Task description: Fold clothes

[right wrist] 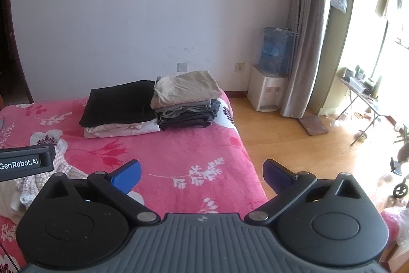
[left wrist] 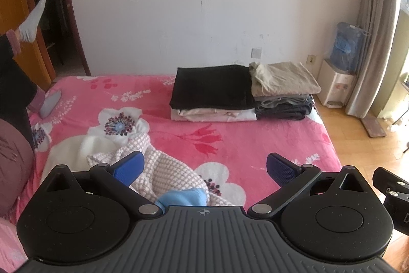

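Clothes: checked garment lies crumpled beside folded stacks. Left gripper and right gripper spread, empty. Advise pinching one layer only.

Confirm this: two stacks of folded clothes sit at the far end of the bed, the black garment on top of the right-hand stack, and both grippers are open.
Not quite. The black garment tops the left-hand stack; the right-hand stack is topped by a beige garment, as the left wrist view shows. The rest holds: both stacks sit at the far end of the bed, and the left gripper and right gripper are open.
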